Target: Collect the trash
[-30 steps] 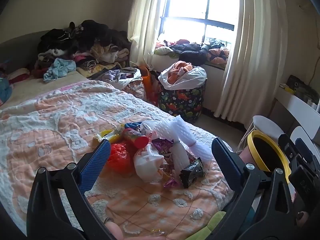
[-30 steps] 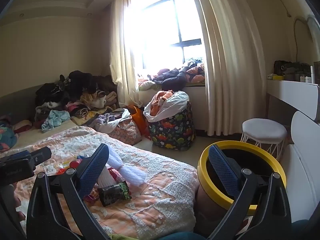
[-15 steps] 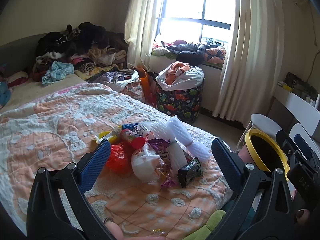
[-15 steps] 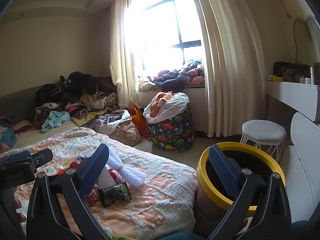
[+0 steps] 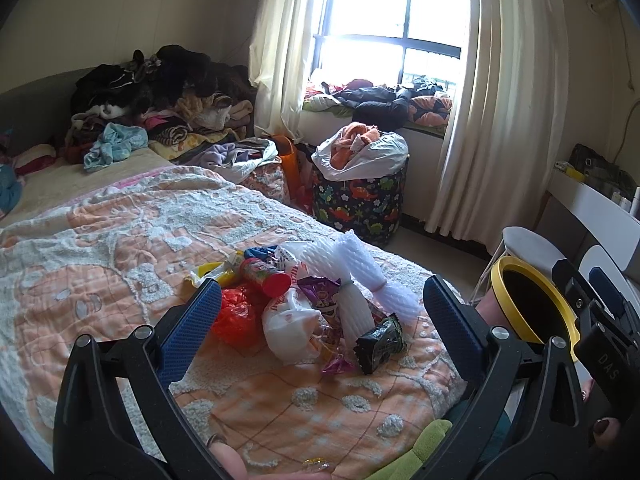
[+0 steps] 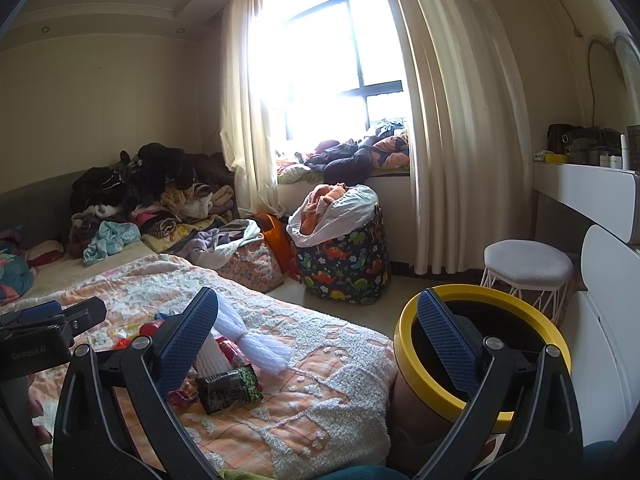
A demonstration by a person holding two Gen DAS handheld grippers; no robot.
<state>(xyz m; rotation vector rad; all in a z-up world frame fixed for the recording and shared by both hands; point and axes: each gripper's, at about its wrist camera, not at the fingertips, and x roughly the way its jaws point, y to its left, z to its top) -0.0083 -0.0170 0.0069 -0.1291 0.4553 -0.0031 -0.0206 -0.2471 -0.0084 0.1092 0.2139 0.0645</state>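
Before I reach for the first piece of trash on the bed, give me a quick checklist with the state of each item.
1. Left tool open and empty: ok.
2. Right tool open and empty: ok.
3. Trash pile within view, on the bedspread: ok.
4. Dark wrapper lies apart at the pile's near edge, easy first pick: ok.
5. Yellow-rimmed bin upright beside the bed, mouth open: ok.
6. Room left inside the bin: cannot tell, interior is dark.

Shelf items [image 6: 588, 148] too small to tell
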